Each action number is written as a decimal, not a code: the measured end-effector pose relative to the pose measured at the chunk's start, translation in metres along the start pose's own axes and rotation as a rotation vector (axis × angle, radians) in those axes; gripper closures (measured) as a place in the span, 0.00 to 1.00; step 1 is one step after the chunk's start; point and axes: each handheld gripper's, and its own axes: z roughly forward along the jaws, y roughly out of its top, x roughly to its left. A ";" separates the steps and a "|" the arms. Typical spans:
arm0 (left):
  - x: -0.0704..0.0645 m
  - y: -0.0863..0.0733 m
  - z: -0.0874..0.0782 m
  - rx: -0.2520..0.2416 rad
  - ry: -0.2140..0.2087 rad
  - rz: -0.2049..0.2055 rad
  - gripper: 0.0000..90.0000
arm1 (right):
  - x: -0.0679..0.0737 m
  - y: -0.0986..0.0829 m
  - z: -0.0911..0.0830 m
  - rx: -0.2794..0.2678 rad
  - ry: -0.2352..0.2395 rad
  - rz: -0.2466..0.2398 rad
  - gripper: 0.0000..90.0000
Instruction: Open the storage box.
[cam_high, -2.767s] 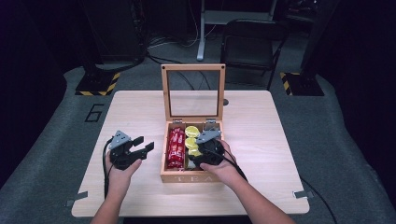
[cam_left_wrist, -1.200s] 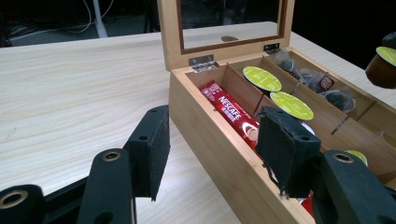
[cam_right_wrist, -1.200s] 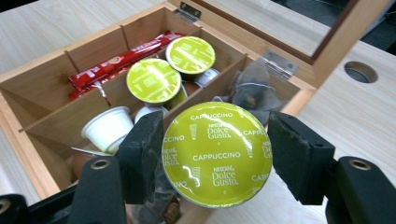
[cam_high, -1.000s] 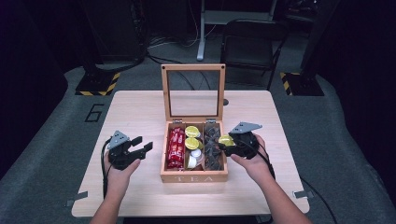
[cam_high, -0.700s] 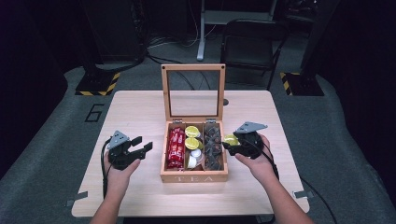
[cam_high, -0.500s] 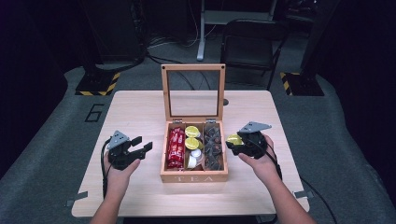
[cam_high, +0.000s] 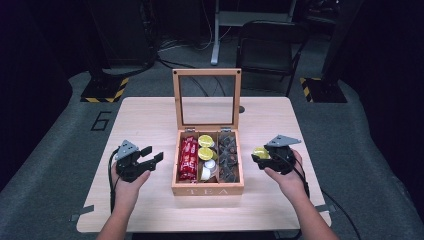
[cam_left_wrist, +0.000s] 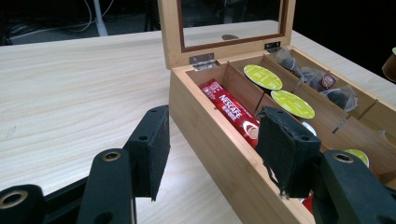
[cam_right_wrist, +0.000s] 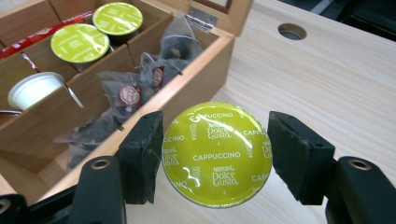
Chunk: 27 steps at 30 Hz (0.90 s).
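A wooden tea box (cam_high: 207, 189) stands open mid-table with its glass lid upright. Inside lie red Nescafe sticks (cam_high: 188, 157), green-lidded capsules (cam_high: 205, 141), a white capsule (cam_right_wrist: 35, 88) and dark tea bags (cam_high: 229, 155). My right gripper (cam_high: 258, 157) hovers just right of the box, shut on a green Cappuccino capsule (cam_right_wrist: 215, 156) held lid-up over the table. My left gripper (cam_high: 150, 156) stands open to the left of the box. In the left gripper view its jaws straddle the box's near corner (cam_left_wrist: 219, 140) with nothing between them.
The pale wooden table (cam_high: 150, 115) has a cable hole (cam_right_wrist: 292, 31) behind the box on the right. A black chair (cam_high: 265, 45) and stands rise from the grey floor beyond the far edge. Bare tabletop lies on both sides of the box.
My right gripper has lifted a green capsule out of the box and carried it rightward to beside the box. The left gripper has stayed put.
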 end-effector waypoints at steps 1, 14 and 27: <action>0.000 0.000 0.000 0.000 0.000 0.000 0.49 | -0.002 -0.002 0.000 -0.003 -0.003 0.003 0.41; 0.001 0.000 -0.001 0.000 0.003 -0.001 0.49 | -0.015 -0.025 -0.006 0.012 -0.058 0.034 0.41; 0.001 0.000 0.000 0.000 0.004 0.002 0.49 | -0.023 -0.051 -0.002 0.054 -0.106 0.054 0.41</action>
